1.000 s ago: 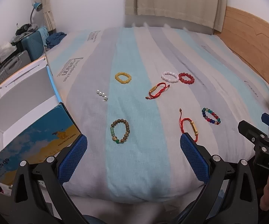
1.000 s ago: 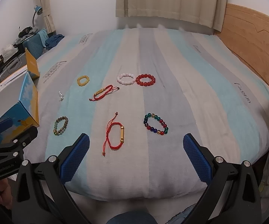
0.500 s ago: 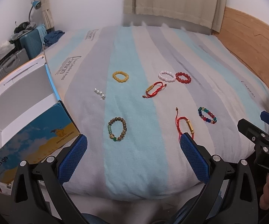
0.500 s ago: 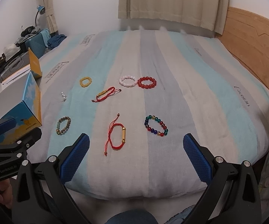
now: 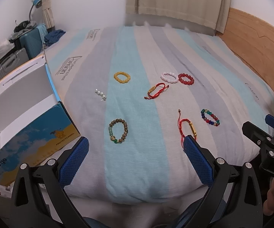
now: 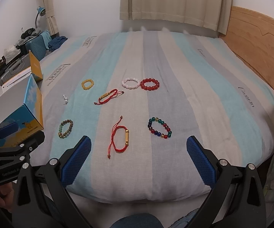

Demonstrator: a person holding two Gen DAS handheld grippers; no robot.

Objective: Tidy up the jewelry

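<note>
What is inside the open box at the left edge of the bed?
Only bare white inner walls of the open box show from either wrist view. Its floor is hidden behind its printed front panel, so any contents cannot be seen.

White walls, beige curtains (image 6: 172, 1), wooden headboard (image 6: 258, 38) (right side), striped bed (image 6: 156, 57), suitcases (image 5: 32, 41) far left.

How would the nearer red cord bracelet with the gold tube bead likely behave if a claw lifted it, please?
The nearer red woven-cord bracelet with the gold tube bead would probably droop, since its loose tail lies curved on the striped bedcover. It likely hangs bead-down and looks light.
</note>
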